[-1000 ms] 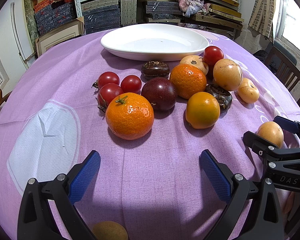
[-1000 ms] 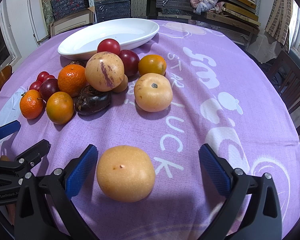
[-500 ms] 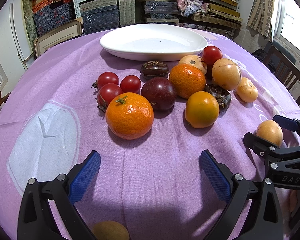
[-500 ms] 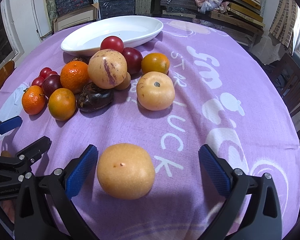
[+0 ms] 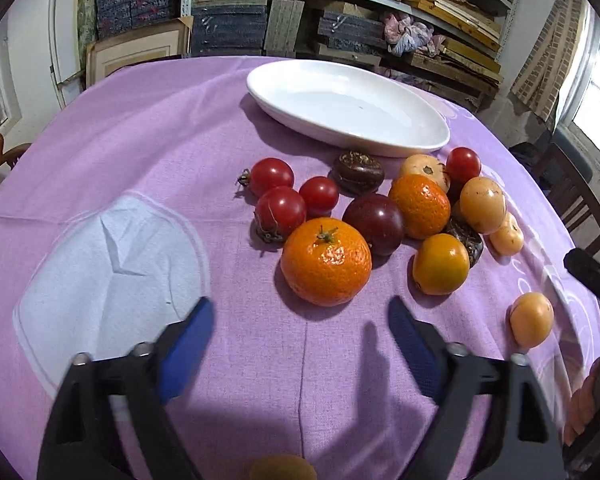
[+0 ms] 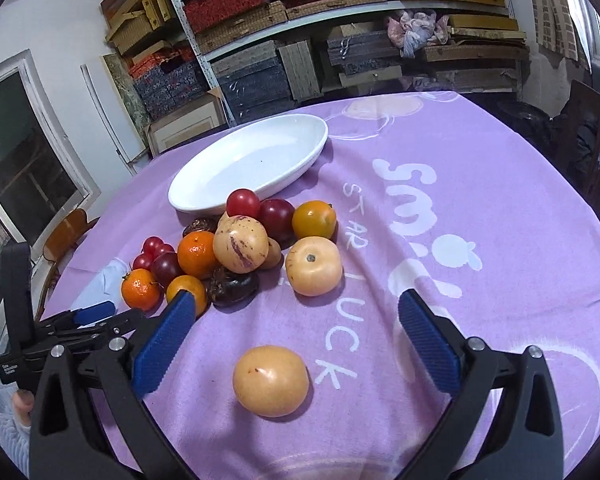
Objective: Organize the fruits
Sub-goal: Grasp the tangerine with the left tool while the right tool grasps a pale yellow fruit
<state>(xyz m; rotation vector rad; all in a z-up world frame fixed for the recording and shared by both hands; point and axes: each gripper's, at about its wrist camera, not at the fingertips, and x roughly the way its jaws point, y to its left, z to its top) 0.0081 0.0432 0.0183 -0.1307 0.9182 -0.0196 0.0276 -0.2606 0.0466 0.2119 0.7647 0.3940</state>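
Fruits (image 5: 352, 220) all sit clustered mid-desk on the purple cloth, none yet in the white dish (image 5: 348, 108) at the far edge. Left tool (image 5: 300, 328) has just been narrowing, empty; right tool (image 6: 296, 320) gapes, released, over one pale fruit (image 6: 271, 380).

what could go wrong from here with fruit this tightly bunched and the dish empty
Fruit is packed tight beside the white dish; lifting the big orange could nudge the dark plum rolling. The left tongs, which have just been closing on nothing, may need reopening. The right tongs sit above the lone yellow fruit, which could roll away.
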